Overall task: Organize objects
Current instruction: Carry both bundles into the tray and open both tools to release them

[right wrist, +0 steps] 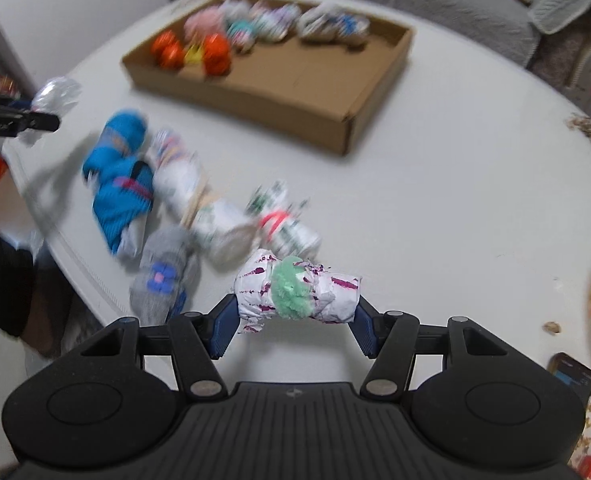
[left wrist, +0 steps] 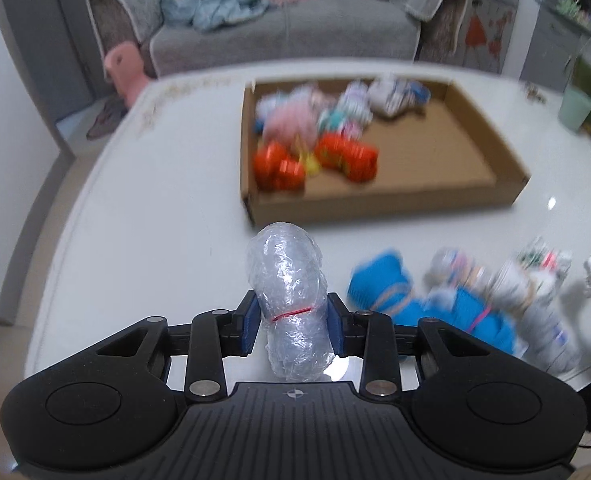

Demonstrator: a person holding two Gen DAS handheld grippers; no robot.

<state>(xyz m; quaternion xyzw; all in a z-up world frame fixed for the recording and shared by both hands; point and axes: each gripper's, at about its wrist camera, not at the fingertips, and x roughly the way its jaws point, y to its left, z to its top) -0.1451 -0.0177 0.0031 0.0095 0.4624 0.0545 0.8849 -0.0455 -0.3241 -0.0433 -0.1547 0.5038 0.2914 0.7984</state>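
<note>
Left tongs (left wrist: 291, 326) clamped on a clear plastic-wrap bundle (left wrist: 289, 292) tied with a red band; pads grip it at the band, bundle standing upright between them, lifted off the white table (left wrist: 155, 200).

Right tongs (right wrist: 295, 320) clamped on a white-and-purple sock roll (right wrist: 299, 290) with a green fuzzy band around its middle; roll lies crosswise, one pad on each end, clear of the table.

Cardboard box (left wrist: 491, 152) sits well ahead of both tongs, open top. Inside, at its far-left part: orange-red rolls (left wrist: 315, 160), a pink bundle (left wrist: 291, 120), several pale patterned rolls (left wrist: 391, 96), blurred. Right half of the box floor bare.

Loose pile on the table between the tongs and box: blue sock roll (right wrist: 121, 184), white patterned rolls (right wrist: 183, 176), a grey roll with a blue flower (right wrist: 163, 276), a white-green roll with a pink band (right wrist: 283, 220). Pile lies just left of and ahead of the right tongs, right of the left tongs.

Phone (right wrist: 571, 376) at the table edge right of the right tongs. Grey sofa (left wrist: 287, 28) beyond the table.
</note>
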